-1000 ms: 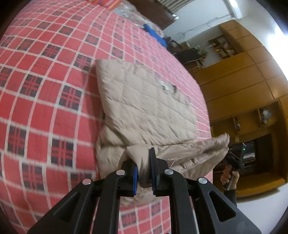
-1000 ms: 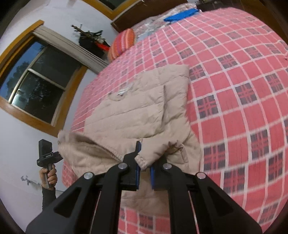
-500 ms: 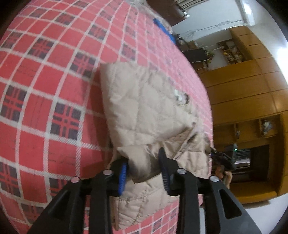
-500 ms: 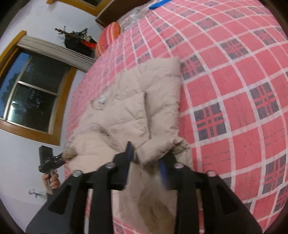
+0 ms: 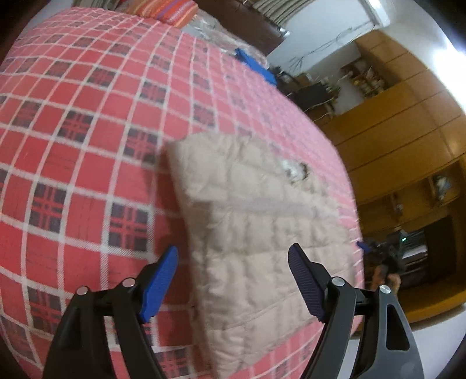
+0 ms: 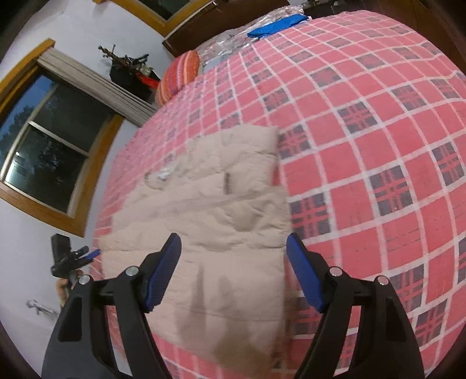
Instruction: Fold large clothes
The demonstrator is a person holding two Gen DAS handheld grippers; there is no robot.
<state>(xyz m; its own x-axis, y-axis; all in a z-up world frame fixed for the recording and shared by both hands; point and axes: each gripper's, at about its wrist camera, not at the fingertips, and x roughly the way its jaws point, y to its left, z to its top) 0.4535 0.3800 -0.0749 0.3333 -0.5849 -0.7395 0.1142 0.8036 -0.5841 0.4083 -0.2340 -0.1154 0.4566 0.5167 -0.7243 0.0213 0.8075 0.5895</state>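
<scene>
A beige quilted jacket [image 5: 256,221] lies folded flat on the red plaid bedspread [image 5: 72,140]. My left gripper [image 5: 233,280] hovers open above its near edge, blue pads spread wide with nothing between them. In the right wrist view the same jacket [image 6: 215,233] shows its collar label and a folded upper layer. My right gripper [image 6: 234,271] is open over the jacket's near half, empty. The other gripper [image 6: 72,256] shows small at the bed's left edge, held by a hand.
A striped orange pillow [image 6: 177,78] and a blue item [image 6: 276,26] lie at the bed's far end. A window [image 6: 43,151] is on the left wall. Wooden cabinets [image 5: 407,122] stand beyond the bed's right side.
Both grippers have let go of the jacket's hem and opened wide. The lifted part now lies flat over the rest of the jacket, and both grippers have pulled back.
</scene>
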